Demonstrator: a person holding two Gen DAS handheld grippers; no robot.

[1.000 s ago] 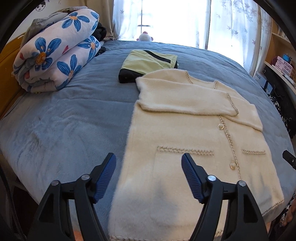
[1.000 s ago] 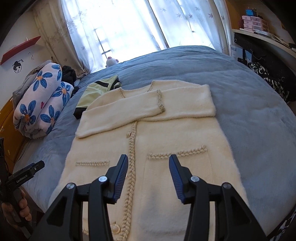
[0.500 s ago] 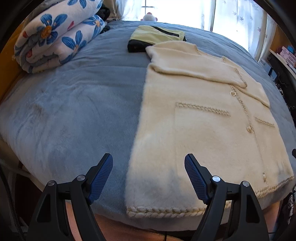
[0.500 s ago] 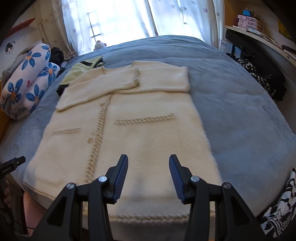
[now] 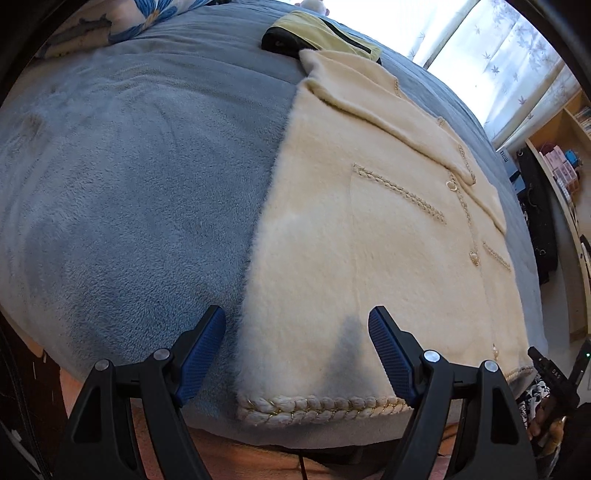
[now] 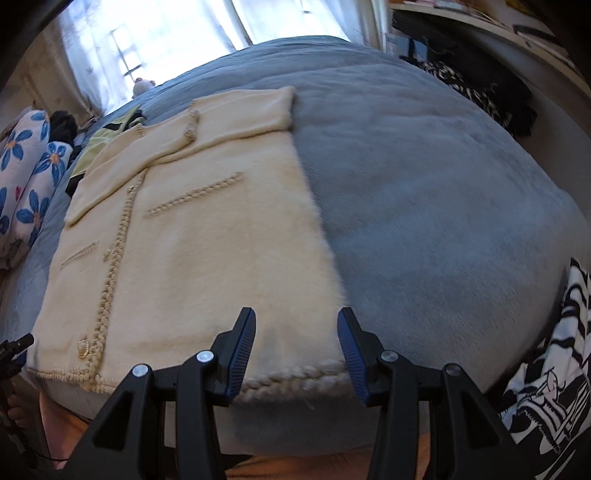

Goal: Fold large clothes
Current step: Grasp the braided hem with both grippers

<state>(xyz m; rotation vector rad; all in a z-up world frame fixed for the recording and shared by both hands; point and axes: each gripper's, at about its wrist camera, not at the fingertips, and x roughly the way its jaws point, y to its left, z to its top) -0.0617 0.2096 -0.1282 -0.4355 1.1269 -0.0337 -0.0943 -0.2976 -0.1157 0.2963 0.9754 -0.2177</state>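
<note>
Cardigan flat on grey blanket, both grippers unclenched near curtained window

Both wrist views look low across the bed — sharing the cardigan.

Cream cardigan, grey-blue blanket

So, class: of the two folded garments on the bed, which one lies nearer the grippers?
The cream cardigan: its braided hem lies at the bed's near edge, by the open left gripper. The yellow-and-black garment lies beyond its collar.
</note>
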